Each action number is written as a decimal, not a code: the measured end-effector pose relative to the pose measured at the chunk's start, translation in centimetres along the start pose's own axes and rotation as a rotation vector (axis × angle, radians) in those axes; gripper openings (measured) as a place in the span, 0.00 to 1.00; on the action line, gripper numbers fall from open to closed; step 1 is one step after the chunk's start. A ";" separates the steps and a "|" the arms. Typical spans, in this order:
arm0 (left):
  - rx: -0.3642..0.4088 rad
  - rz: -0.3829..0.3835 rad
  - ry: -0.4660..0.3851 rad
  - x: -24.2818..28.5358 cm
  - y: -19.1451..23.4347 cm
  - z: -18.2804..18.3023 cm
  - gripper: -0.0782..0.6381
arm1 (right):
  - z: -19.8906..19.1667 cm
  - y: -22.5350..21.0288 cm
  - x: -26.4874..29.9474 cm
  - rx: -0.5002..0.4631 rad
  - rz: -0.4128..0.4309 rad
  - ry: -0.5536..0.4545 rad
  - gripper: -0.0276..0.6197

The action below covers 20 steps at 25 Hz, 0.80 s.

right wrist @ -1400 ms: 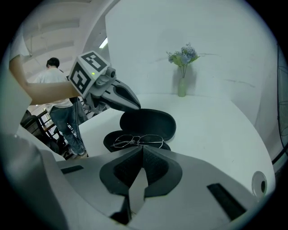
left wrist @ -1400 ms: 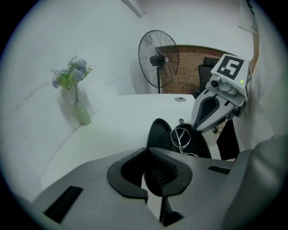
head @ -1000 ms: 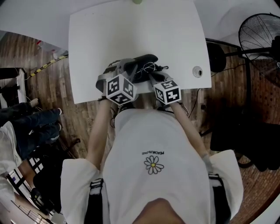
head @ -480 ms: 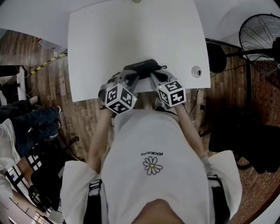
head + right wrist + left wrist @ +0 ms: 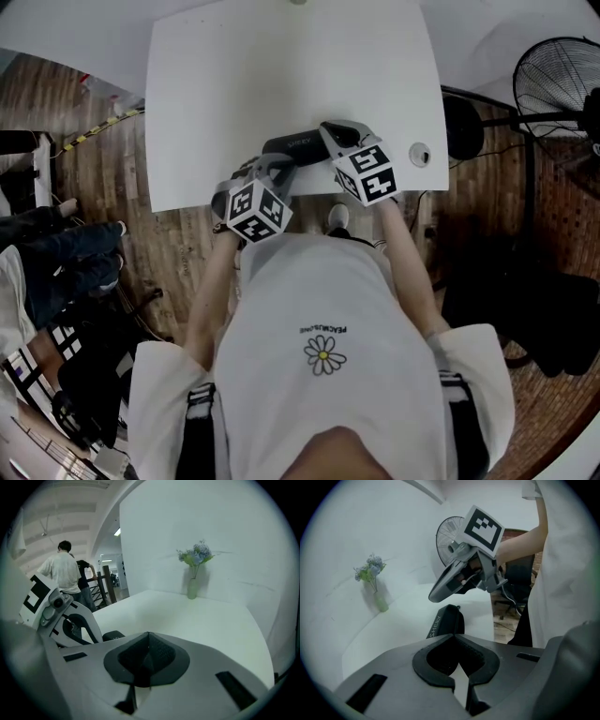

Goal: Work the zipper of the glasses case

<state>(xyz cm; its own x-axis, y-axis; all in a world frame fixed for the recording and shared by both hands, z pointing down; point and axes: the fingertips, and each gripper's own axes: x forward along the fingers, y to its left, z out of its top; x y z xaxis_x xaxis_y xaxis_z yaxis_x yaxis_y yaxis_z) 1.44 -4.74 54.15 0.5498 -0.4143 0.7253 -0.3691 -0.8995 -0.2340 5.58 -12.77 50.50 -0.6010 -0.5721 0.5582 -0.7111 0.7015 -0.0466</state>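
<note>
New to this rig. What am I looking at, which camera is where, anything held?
No robot: a person at a white table holds a two-jaw gripper in each hand; the marker cubes are part of the grippers. The top-down picture comes from a head camera; the other two look along each gripper's jaws. On the table: a black glasses case and, farther back, a vase of flowers. The left gripper is shut, tips by the case's end, nothing visibly held. The right gripper is shut and empty, and hangs above the table.
</note>
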 end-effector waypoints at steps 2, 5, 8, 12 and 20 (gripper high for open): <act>-0.010 -0.008 0.001 0.2 -0.1 -0.3 0.14 | -0.5 0.6 1.1 -0.003 0.026 0.032 0.05; -0.012 -0.023 0.011 0.4 -0.3 -0.7 0.14 | -1.7 1.7 1.8 -0.012 0.050 0.076 0.05; -0.017 -0.041 0.028 0.7 -0.7 -1.3 0.13 | -2.3 2.1 1.8 0.014 0.052 0.076 0.05; -0.108 -0.066 -0.004 0.2 -0.8 -1.0 0.14 | -2.5 2.1 1.6 0.052 0.051 0.058 0.05; -0.319 -0.008 -0.046 -0.6 3.4 1.7 0.13 | -3.0 2.5 1.1 0.081 0.044 0.050 0.05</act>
<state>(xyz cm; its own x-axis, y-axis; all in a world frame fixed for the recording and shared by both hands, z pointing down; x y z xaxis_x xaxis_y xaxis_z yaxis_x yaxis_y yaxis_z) 1.13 -7.79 51.78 0.5841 -0.4203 0.6944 -0.5774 -0.8164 -0.0084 4.22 -10.36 53.49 -0.6145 -0.5185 0.5945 -0.7129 0.6877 -0.1371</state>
